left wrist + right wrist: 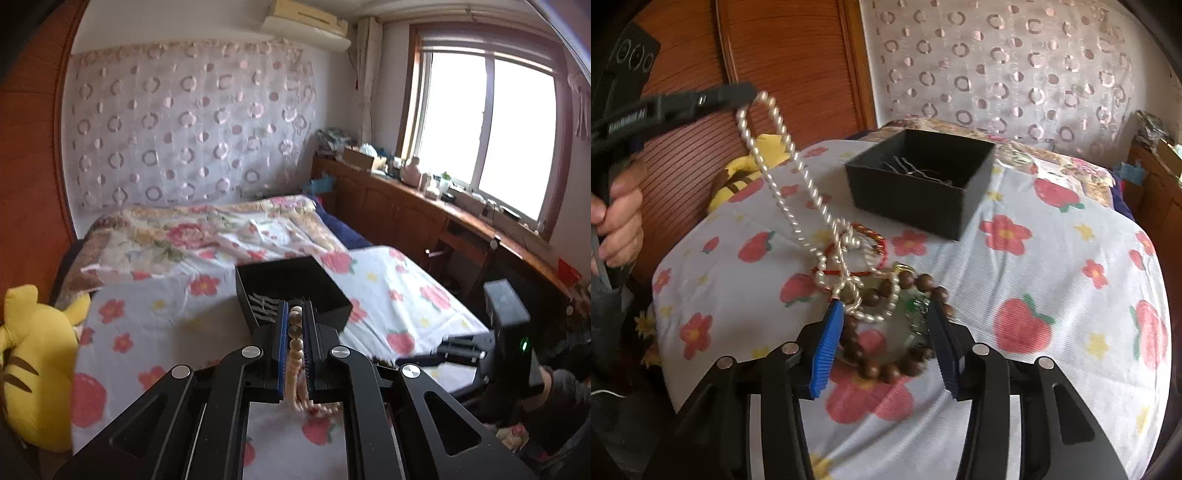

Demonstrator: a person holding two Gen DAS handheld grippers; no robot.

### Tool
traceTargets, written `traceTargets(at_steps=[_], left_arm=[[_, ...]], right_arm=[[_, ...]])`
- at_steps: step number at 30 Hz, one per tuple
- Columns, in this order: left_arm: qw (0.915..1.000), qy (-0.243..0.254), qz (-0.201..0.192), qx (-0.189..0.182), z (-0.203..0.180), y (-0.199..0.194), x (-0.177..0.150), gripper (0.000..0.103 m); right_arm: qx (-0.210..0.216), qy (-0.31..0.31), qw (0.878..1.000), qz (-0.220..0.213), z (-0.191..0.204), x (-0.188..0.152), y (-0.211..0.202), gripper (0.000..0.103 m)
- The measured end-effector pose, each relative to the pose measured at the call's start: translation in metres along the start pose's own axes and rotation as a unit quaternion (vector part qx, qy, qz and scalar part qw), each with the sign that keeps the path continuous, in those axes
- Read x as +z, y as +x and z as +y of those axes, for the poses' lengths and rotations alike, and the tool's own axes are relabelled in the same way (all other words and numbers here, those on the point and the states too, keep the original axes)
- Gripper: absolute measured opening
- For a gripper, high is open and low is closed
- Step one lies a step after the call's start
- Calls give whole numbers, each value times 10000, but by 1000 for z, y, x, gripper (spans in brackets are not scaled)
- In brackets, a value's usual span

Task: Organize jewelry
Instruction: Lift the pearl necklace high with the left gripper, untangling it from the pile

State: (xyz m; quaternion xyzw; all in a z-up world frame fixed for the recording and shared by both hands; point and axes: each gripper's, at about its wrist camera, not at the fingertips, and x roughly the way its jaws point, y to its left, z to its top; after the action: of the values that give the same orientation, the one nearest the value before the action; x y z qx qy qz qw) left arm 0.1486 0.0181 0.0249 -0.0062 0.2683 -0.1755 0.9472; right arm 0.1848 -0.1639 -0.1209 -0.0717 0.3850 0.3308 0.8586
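Step in hand: lifting the pearl necklace (786,155) out of the jewelry pile on the bed (1052,258), prob. bound for the black box (919,184) just beyond. Left hand-held gripper (295,332) is clamped on the strand, raised up and left of the pile; lower end trails tangled w/ the red cord (871,236). Right hand-held gripper (886,332) is spread wide, low, straddling the brown bead bracelet (886,365). Next: pull pearls free w/o dragging the rest.
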Motion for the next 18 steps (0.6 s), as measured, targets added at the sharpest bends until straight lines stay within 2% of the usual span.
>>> traceTargets(at_steps=[8, 18], left_arm=[[9992, -24, -333, 206, 13, -23, 23, 6], [9974, -70, -504, 509, 31, -43, 28, 6]], right_arm=[[206, -153, 9997, 44, 19, 12, 15, 43], [394, -471, 9978, 237, 34, 31, 43, 40]])
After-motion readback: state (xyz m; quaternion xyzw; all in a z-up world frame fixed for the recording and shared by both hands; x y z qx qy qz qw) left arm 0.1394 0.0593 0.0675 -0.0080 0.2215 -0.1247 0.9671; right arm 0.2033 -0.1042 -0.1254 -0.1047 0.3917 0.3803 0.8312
